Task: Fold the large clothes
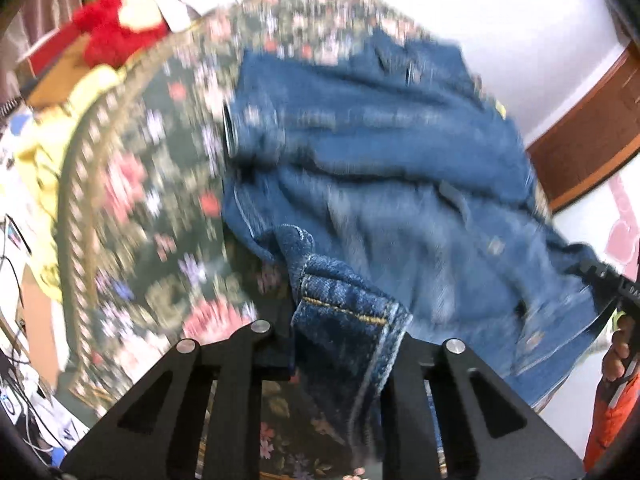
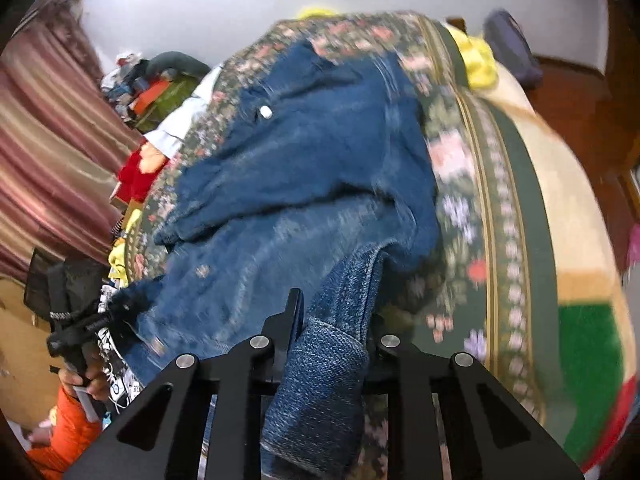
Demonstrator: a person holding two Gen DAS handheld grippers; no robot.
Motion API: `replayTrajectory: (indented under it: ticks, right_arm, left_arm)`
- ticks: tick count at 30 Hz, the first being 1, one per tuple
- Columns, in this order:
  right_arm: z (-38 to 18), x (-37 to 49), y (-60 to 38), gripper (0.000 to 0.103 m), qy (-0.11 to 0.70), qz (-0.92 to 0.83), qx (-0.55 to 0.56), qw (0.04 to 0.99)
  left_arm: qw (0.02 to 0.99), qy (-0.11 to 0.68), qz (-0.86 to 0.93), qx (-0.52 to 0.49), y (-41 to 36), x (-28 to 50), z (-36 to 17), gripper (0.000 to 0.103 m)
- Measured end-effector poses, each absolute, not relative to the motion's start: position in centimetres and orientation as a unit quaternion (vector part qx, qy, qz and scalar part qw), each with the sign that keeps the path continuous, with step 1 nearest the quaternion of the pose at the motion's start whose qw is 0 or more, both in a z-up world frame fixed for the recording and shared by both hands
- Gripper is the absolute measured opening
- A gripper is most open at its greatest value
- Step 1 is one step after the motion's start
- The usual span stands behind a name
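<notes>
Both grippers' jaws apparently clamped, left gripper, right gripper.

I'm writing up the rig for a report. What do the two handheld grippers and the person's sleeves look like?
Both grippers, left gripper and right gripper, are matte black, with angular slotted finger frames and round silver pivot pins. In the right wrist view the left gripper's black handle shows. The sleeve is bright orange.

A floral bedspread covers the bed, with a red plush toy, striped curtain and yellow cloth around it.
</notes>
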State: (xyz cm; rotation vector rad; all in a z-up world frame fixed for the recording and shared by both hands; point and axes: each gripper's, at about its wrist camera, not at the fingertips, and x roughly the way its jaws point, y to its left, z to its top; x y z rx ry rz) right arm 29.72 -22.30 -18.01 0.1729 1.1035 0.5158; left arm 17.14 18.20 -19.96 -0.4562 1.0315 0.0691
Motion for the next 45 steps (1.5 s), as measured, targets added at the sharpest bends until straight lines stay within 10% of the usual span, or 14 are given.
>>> replayTrajectory:
  ticks: [18,45]
  right_arm:
    - [-14.3,45.4,-18.8,0.017,0.453,0.194,0.129,0.86]
    - [-21.5,58.6,-18.0,0.018,0.55,0.222,0.118,0.797]
  left_arm:
    - [0.867,0.398,0.097,-0.285,24.7,29.5,-15.3,0.016]
    - [0.795,0.52,0.112,-0.291,29.1,43.9,-28.9,0.022]
